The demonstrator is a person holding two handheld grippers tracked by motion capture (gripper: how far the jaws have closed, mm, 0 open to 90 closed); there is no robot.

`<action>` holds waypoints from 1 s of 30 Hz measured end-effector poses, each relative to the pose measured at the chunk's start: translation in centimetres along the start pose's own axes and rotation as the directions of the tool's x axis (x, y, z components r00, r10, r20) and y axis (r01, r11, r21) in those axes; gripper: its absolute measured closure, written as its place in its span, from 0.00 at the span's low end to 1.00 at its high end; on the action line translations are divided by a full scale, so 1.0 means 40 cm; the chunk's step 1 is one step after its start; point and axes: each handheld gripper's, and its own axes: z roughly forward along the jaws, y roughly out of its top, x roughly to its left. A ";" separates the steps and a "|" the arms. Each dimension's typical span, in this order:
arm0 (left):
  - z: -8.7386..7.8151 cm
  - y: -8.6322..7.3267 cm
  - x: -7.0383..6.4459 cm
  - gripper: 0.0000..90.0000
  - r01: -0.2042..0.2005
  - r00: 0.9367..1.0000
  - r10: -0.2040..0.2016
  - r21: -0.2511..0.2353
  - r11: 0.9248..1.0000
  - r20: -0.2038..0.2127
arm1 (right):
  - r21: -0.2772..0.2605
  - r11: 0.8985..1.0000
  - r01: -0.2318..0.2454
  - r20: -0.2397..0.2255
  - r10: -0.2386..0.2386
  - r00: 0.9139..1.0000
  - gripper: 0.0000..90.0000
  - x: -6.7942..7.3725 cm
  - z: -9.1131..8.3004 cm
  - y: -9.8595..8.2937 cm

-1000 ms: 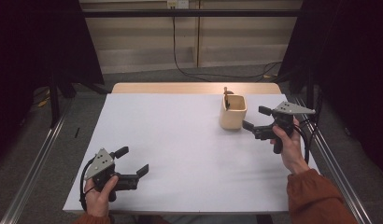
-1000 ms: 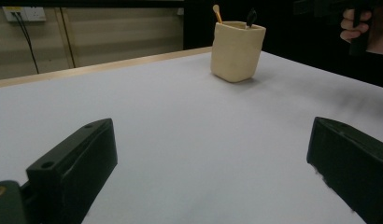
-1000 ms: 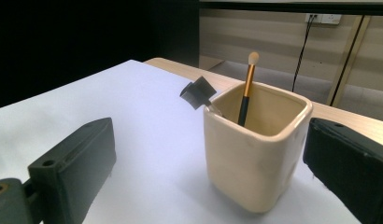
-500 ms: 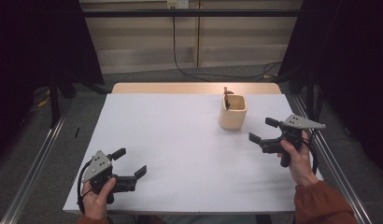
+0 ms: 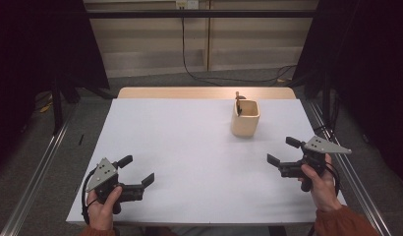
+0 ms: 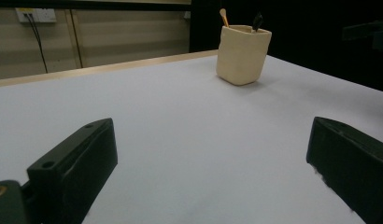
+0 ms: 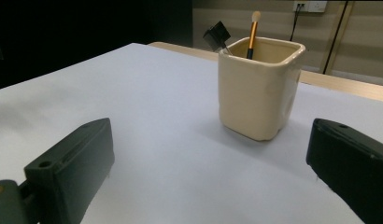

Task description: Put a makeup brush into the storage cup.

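While empty, right claw (image 5: 282, 152) near cup (image 5: 245, 119).

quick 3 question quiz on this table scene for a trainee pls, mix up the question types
1. True or false: the cream square ceramic cup lies tipped on its side.
2. Which gripper is nearer the cup? A) the left gripper B) the right gripper C) both equally near
3. Fill in: besides the black-headed tool, the cup holds a slim brush with an orange handle and a pale ___.

Key
1. False: it stands upright on the white table cover.
2. B: the right gripper is nearer, with its jaws apart and nothing between them; the left gripper's jaws are apart too.
3. tip
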 end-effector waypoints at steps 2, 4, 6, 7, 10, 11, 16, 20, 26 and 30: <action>-0.001 0.000 0.000 0.02 -0.001 1.000 0.001 0.000 1.000 -0.003 | 0.007 1.000 0.002 0.002 -0.002 1.000 0.00 0.004 -0.009 -0.007; -0.004 0.000 0.000 0.02 -0.003 1.000 0.003 0.015 1.000 -0.014 | 0.006 1.000 0.002 -0.003 -0.002 1.000 0.00 0.007 -0.021 -0.012; -0.013 0.000 -0.001 0.02 0.014 1.000 -0.014 0.005 1.000 -0.012 | 0.007 1.000 0.006 0.005 -0.006 1.000 0.00 0.008 -0.031 -0.016; -0.015 0.000 -0.002 0.02 0.009 1.000 -0.009 0.003 1.000 -0.018 | 0.010 1.000 0.004 0.007 -0.004 1.000 0.00 0.007 -0.037 -0.020; -0.016 -0.001 0.001 0.02 0.012 1.000 -0.012 0.002 1.000 -0.021 | 0.019 1.000 0.004 0.014 -0.004 1.000 0.01 0.008 -0.052 -0.036; -0.015 -0.002 0.001 0.02 0.015 1.000 -0.015 0.000 1.000 -0.023 | 0.017 1.000 -0.004 0.016 0.004 1.000 0.01 0.009 -0.059 -0.041; -0.020 -0.004 0.001 0.02 0.012 1.000 -0.012 0.000 1.000 -0.028 | 0.012 1.000 -0.014 0.028 0.013 1.000 0.01 0.016 -0.085 -0.055; -0.023 -0.004 0.000 0.02 0.012 0.999 -0.012 0.001 1.000 -0.030 | 0.012 1.000 -0.023 0.048 0.022 0.999 0.01 0.017 -0.102 -0.066; -0.034 -0.007 0.000 0.02 0.019 0.999 -0.019 -0.006 1.000 -0.036 | 0.033 0.999 -0.025 0.058 0.024 0.998 0.01 0.028 -0.114 -0.084; -0.041 -0.008 0.004 0.02 0.027 0.999 -0.027 -0.014 1.000 -0.042 | 0.066 0.998 -0.023 0.079 0.018 0.997 0.01 0.028 -0.122 -0.101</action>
